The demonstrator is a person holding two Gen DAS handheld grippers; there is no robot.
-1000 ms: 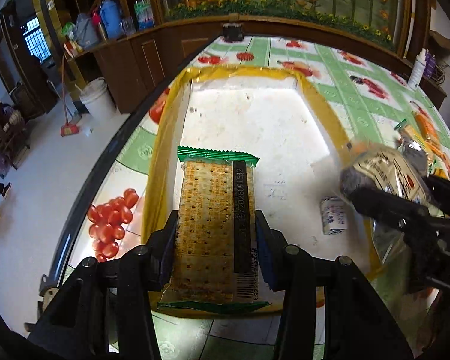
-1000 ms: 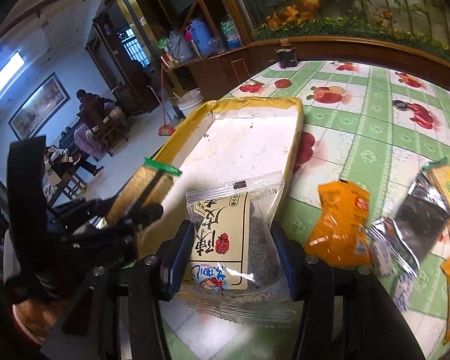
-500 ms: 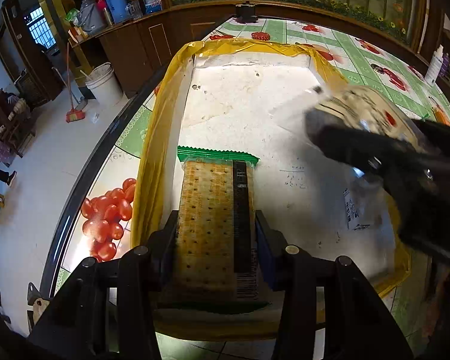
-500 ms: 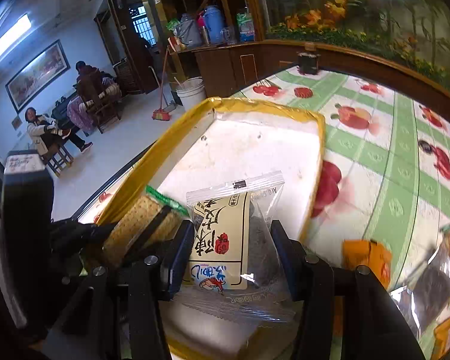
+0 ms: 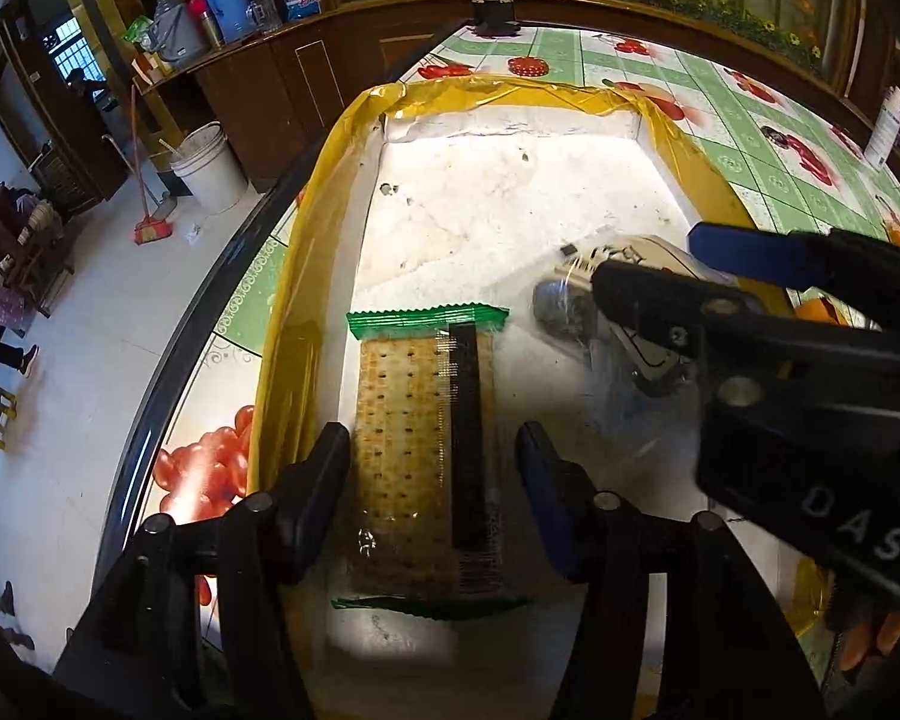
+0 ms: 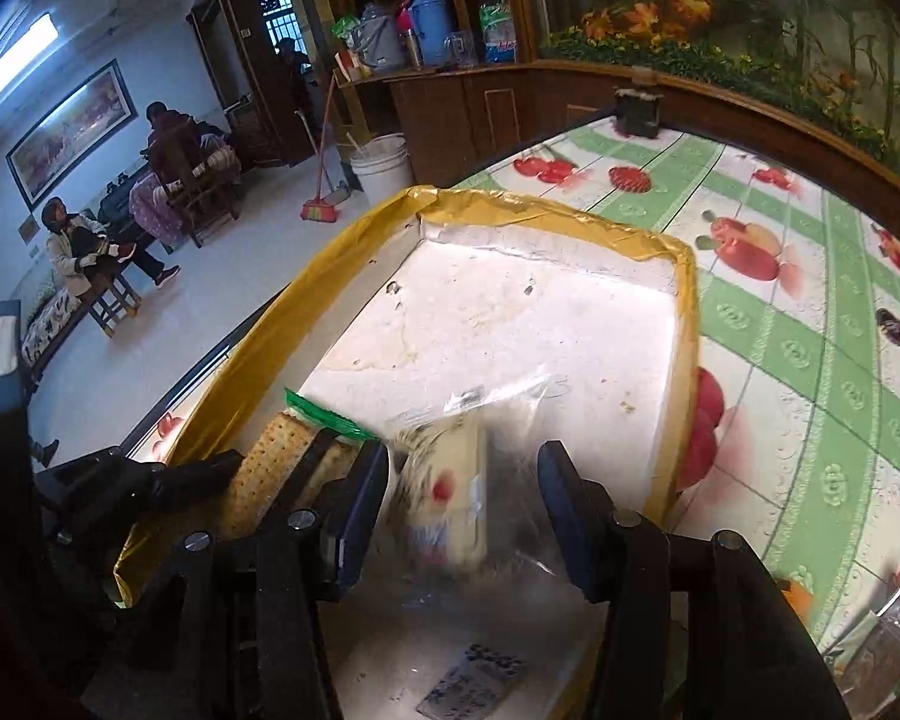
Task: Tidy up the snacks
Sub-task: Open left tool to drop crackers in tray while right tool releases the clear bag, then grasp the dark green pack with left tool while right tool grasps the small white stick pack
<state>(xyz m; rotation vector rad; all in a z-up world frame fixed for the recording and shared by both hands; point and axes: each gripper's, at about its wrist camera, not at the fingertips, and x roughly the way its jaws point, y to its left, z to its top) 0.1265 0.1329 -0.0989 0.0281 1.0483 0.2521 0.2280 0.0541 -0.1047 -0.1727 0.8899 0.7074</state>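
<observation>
Crackers in a green-edged clear packet [image 5: 426, 456] lie low in the centre of the left wrist view, on the white floor of the yellow-rimmed tray [image 5: 306, 276]. Half a second ago the left gripper [image 5: 432, 480] pinched this packet by its long sides; now its jaws are opening, a gap shows on each side, and the packet sits free between them. That reads as a finished placement: this snack is in the tray, and the left gripper can likely back out for another. The packet's long axis runs up the frame, away from the camera, its green serrated end pointing at the tray's far wall and its dark label strip along the right side.

Just beside it, at the right of that view, the right gripper [image 6: 462, 492] has come over the tray's near right part with a clear bagged snack with a cream label [image 6: 450, 498]. Its jaws are opening slightly, and the bag looks blurred and tilted between them, probably dropping; a second ago it sat upright and firmly clamped.

Around the tray, the table [image 6: 810, 324] carries a green fruit-print cloth, with more loose snacks at the lower right edge [image 6: 894, 654].
</observation>
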